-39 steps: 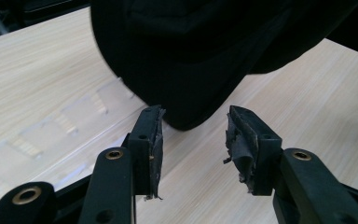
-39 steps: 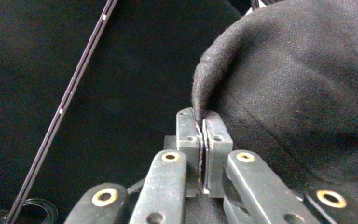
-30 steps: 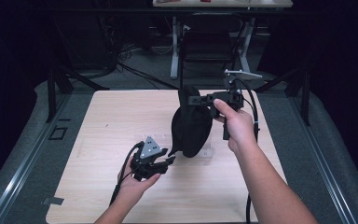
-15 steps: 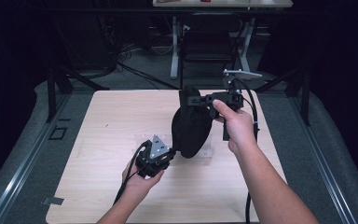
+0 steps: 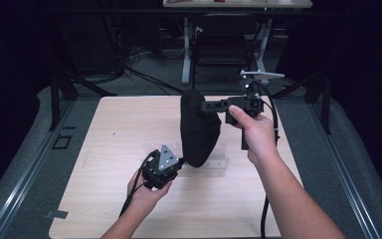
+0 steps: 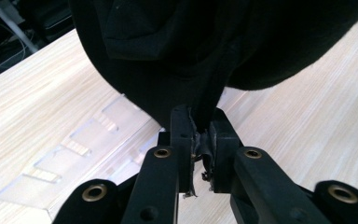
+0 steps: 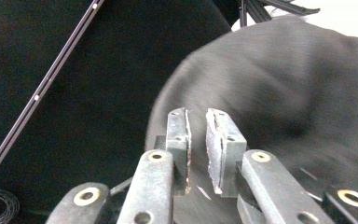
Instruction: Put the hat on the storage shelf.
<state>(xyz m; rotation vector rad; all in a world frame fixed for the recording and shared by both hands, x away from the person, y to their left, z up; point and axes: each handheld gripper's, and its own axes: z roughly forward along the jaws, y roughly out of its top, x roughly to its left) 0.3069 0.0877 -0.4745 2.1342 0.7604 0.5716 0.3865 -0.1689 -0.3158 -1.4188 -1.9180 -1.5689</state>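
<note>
Black cloth (image 6: 177,60) in left tool (image 6: 198,144)

The black cloth (image 6: 191,51) is cut off by the top edge of the left gripper view; its full shape cannot be told. In the right gripper view the cloth is blurred. The clear plastic sheet (image 5: 219,162) lies partly hidden beneath it.

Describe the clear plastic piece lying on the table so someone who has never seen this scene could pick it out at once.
Start at the light wooden table and find the black cloth hanging over its middle. Flat on the wood under the cloth's lower end lies the clear plastic piece. It is see-through, with stepped ridges along one edge, where everything near it is black.
</note>
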